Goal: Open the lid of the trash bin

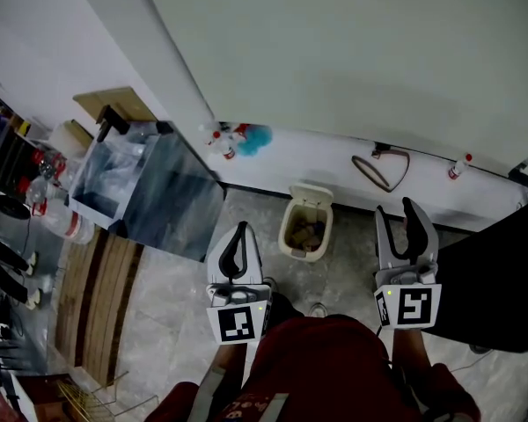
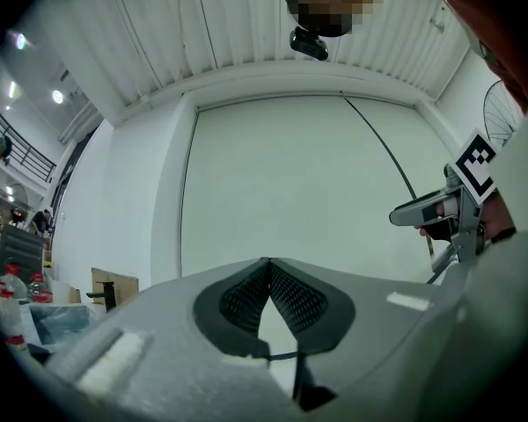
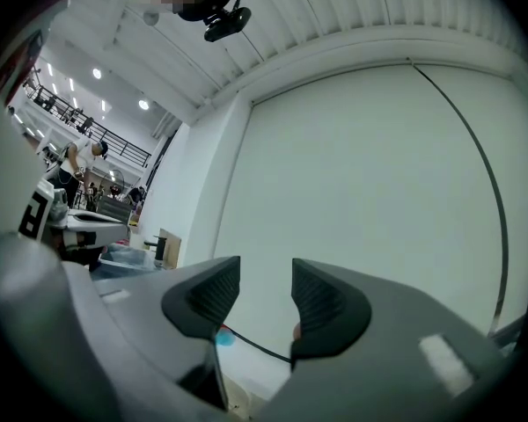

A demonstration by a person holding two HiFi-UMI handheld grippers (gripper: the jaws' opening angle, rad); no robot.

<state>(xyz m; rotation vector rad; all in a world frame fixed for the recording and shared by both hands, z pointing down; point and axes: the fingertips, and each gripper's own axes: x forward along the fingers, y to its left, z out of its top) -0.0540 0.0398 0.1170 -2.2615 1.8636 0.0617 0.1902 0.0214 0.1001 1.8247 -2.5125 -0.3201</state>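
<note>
A small cream trash bin [image 1: 304,229] stands on the floor by the white wall. Its lid [image 1: 311,195] is tipped up at the back, and brownish contents show inside. My left gripper [image 1: 240,229] is held up to the left of the bin and nearer to me. Its jaws meet at the tips with nothing between them [image 2: 267,263]. My right gripper [image 1: 396,207] is held up to the right of the bin, open and empty [image 3: 266,280]. Both gripper views look level at the wall, and the bin is not seen in them.
A clear box with a dark panel [image 1: 150,187] stands at the left, beside wooden boards [image 1: 97,288] and bottles [image 1: 57,218]. Spray bottles [image 1: 222,142] and a looped cable [image 1: 380,167] lie along the wall base. A black surface [image 1: 493,280] is at the right.
</note>
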